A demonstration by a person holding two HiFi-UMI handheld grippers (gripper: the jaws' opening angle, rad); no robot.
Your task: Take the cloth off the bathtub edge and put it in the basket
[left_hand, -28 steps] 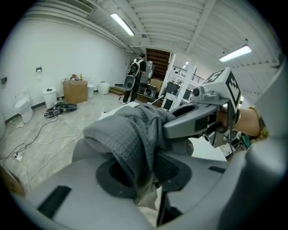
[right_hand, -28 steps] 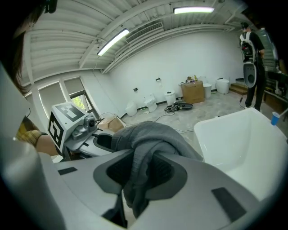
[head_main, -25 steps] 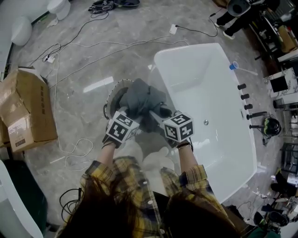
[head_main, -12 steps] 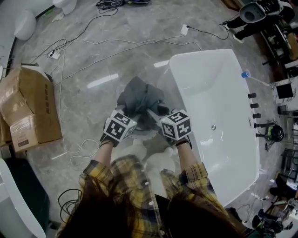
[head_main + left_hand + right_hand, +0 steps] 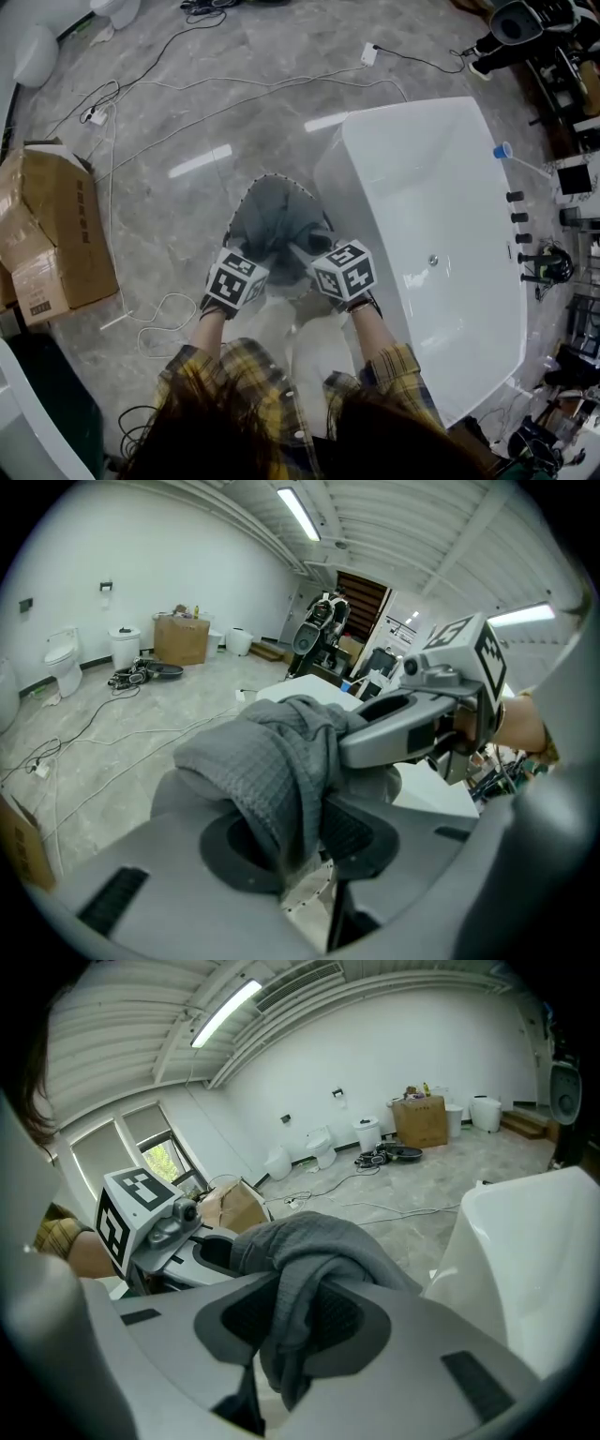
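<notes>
- While my left gripper (image 5: pixel 300 841) and my right gripper (image 5: pixel 286 1326) each pinch a gathered fold of the grey cloth (image 5: pixel 275 217), it hangs bunched between them, off the bathtub (image 5: pixel 441 178) and inside the rim of the basket (image 5: pixel 246 194) as seen from above; I can't tell whether it touches the bottom
- I judge the cloth light, soft and limp; its waffle weave should not slide on the pads, but a loose end could drape over the rim
- A bunched fold, as both jaws have now, looks to me the surest hold
- No brand shows on the cloth; the sticker on the cardboard box (image 5: pixel 52 234) is too small to read, and the marker cubes (image 5: pixel 344 272) carry only square patterns
</notes>
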